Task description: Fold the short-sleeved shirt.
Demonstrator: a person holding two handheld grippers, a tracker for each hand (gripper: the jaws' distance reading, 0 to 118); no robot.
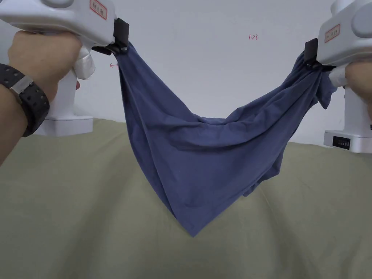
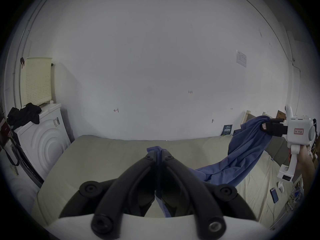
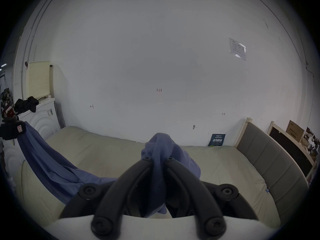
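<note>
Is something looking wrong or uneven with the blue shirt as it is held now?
Yes. The shirt hangs bunched and lopsided between the left gripper and right gripper, sagging to a point above the bed. The right grip holds a thick wad, not a flat edge.

The shirt (image 1: 196, 152) is plain slate blue, with no print. Both grippers, left (image 1: 121, 45) and right (image 1: 311, 58), have white bodies, black jaws and a red-edged label. The bed cover (image 1: 72, 203) is plain pale olive. The wall (image 1: 218, 54) is white with small red marks. On the left wrist sits a black watch strap (image 1: 31, 100).
</note>
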